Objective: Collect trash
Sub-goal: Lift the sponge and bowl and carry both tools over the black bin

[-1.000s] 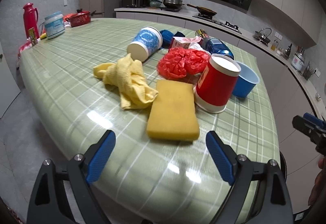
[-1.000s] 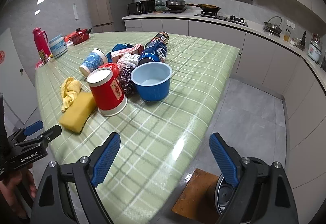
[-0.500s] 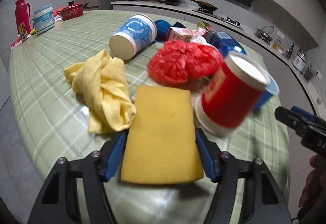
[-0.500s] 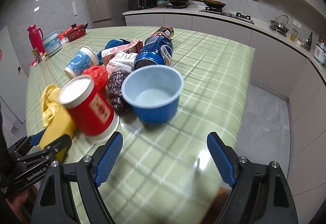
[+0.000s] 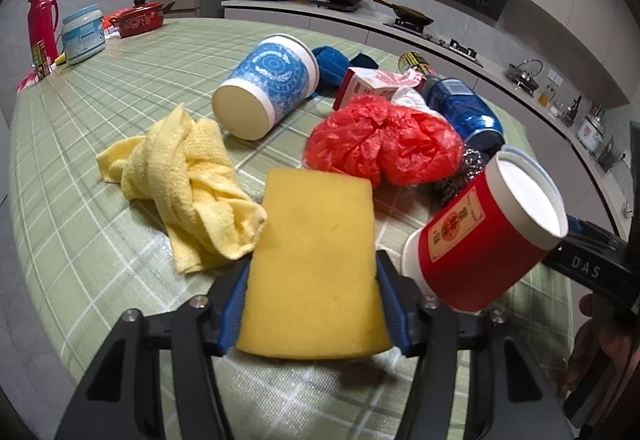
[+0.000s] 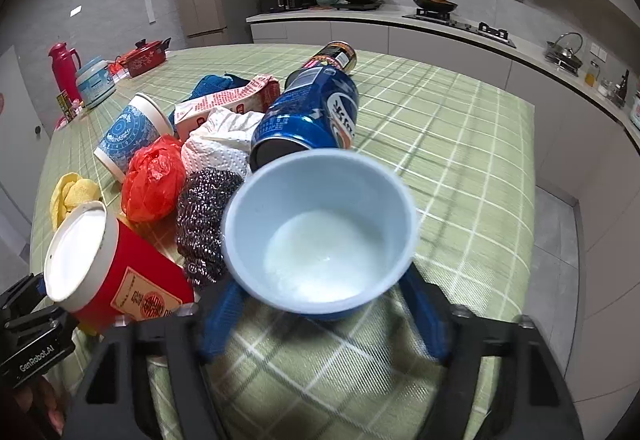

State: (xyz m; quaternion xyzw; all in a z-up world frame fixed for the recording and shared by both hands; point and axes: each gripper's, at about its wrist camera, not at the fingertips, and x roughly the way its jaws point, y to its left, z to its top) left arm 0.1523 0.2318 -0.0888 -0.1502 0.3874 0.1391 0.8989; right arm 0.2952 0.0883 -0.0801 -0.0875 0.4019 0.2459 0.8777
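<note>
While heaped on the desk [image 6: 460,168], trash: none seen collected; no bin or bag for it in either view.
Progress: judged early, at the first pick-up; everything else left to do.
Remaining, left wrist view: blue paper cup [image 5: 268,88] on its side at upper centre; red plastic bag [image 5: 380,144] crumpled right of centre; yellow cloth [image 5: 188,176] bunched at left, touching the sponge's left edge.
Remaining, right wrist view: blue can [image 6: 312,112] on its side just above the bowl; steel scourer [image 6: 204,224] against the bowl's left wall; white paper wad [image 6: 220,144] and printed carton [image 6: 228,100] above the scourer.
Red paper cup [image 5: 480,240]: tilted, mouth toward upper right of the left wrist view; lower left in the right wrist view, between the two tools.
Left tongs [image 5: 312,268]: closing, blue pads flush on both long sides of the yellow sponge [image 5: 316,252]; pinching it.
Yellow sponge: bottom centre of frame, lying flat, near half between the pads, far half projecting toward the red bag.
Right tongs [image 6: 320,284]: closing, not yet pressed together; blurred by motion.
Blue bowl [image 6: 320,224]: centre of frame, upright and empty, base between the pads; pads just beside its wall, firm contact not evident.
Next requirement, as a judgement: secure grip on both, then lift clear of the tilted red cup.
</note>
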